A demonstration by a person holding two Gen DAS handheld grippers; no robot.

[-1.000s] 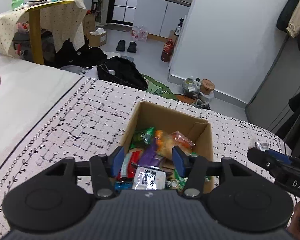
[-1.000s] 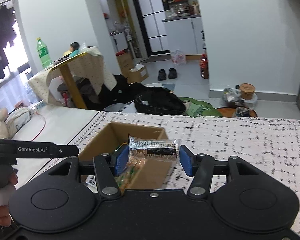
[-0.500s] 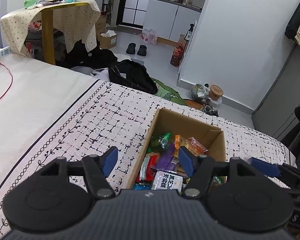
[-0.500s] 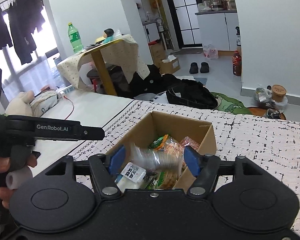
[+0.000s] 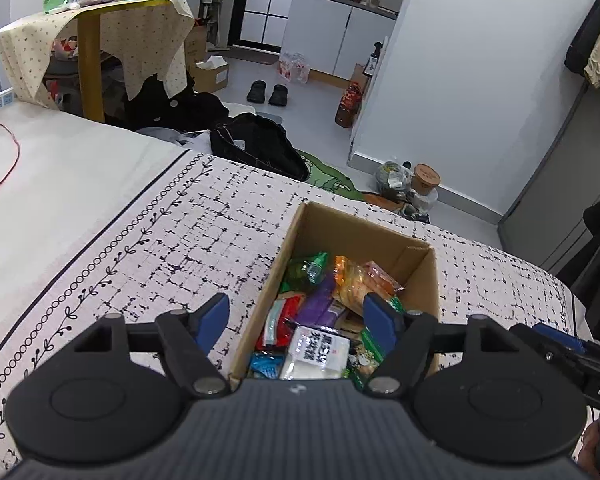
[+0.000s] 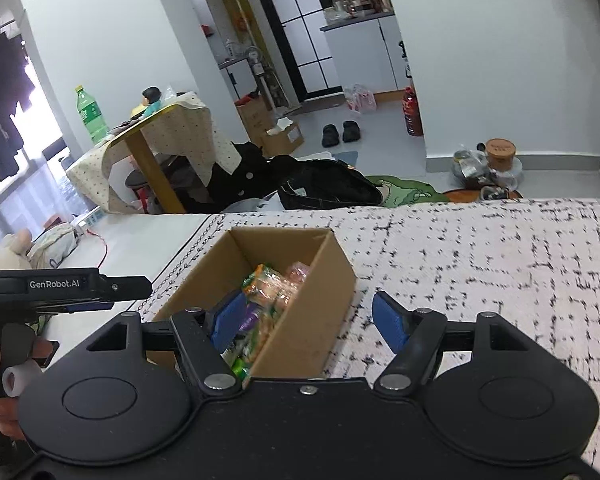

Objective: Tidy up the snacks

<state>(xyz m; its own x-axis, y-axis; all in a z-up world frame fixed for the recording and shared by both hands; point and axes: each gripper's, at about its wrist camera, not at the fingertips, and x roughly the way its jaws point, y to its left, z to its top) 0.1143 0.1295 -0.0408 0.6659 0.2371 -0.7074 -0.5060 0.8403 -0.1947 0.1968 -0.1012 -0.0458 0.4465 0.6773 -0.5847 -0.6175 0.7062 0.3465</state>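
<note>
An open cardboard box [image 5: 364, 236] stands on the patterned blanket, full of snack packets: a white packet with black print [image 5: 320, 354], a purple one [image 5: 318, 304], orange ones [image 5: 356, 280] and a green one [image 5: 306, 266]. My left gripper [image 5: 296, 322] is open and empty, hovering over the box's near end. My right gripper [image 6: 312, 320] is open and empty, straddling the box's right wall [image 6: 312, 292]. The snacks also show in the right wrist view [image 6: 268, 292].
The blanket [image 5: 160, 240] covers a bed [image 5: 60, 176] with a red cable [image 5: 4, 168] at left. Beyond the bed edge lie a black bag [image 5: 256, 144], a draped table [image 5: 92, 20] and floor clutter. The other handle [image 6: 64, 284] is at left.
My right gripper held a clear snack packet a second ago; it opened and let the packet fall into the box. Both grippers have drawn back and up from the box.
</note>
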